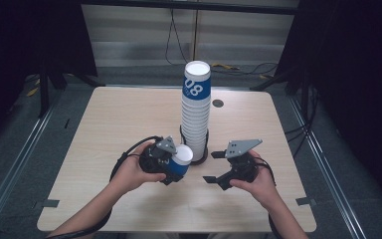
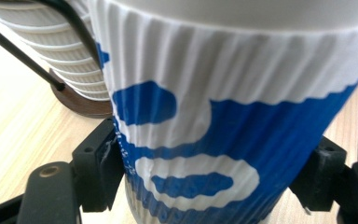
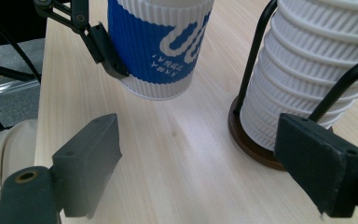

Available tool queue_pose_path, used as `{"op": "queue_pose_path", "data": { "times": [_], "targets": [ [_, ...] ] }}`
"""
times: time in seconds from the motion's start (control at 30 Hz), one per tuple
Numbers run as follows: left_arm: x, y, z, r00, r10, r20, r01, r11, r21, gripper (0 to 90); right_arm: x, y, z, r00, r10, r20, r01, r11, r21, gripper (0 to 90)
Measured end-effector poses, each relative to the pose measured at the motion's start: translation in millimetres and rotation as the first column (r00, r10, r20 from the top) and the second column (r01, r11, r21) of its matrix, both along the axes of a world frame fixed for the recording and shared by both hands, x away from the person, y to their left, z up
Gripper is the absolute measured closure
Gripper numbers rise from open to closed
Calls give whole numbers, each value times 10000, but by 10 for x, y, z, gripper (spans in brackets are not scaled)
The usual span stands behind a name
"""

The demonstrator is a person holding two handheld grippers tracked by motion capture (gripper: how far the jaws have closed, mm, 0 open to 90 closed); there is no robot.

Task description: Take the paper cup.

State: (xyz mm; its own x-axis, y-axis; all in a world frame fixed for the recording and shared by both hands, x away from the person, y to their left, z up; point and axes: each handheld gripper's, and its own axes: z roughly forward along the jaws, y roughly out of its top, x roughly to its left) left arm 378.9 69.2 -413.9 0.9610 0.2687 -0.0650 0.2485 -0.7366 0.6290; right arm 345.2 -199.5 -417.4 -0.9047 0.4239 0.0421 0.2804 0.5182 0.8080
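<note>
Blue-and-white cup (image 1: pixel 181 160) clamped in left hand-held gripper (image 1: pixel 171 164), beside cup stack (image 1: pixel 195 114); right hand-held gripper (image 1: pixel 216 167) agape.

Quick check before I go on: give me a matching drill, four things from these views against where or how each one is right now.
Things:
1. left tongs
2. right tongs
3. cup stack
4. round dark base

States:
A. open, holding nothing
B. standing upright in a black wire holder
C. shut on a blue and white cup
D. flat on the table under the stack

Pairs: 1-C, 2-A, 3-B, 4-D
</note>
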Motion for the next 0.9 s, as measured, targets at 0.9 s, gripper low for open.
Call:
{"op": "queue_pose_path", "data": {
  "times": [0.9],
  "targets": [
    [-18,-288,21,9942,-1035,-286,1072,9737,2013,236,-18,31,-162,9993,268,-260,-274,9994,-228,138]
  ]
}}
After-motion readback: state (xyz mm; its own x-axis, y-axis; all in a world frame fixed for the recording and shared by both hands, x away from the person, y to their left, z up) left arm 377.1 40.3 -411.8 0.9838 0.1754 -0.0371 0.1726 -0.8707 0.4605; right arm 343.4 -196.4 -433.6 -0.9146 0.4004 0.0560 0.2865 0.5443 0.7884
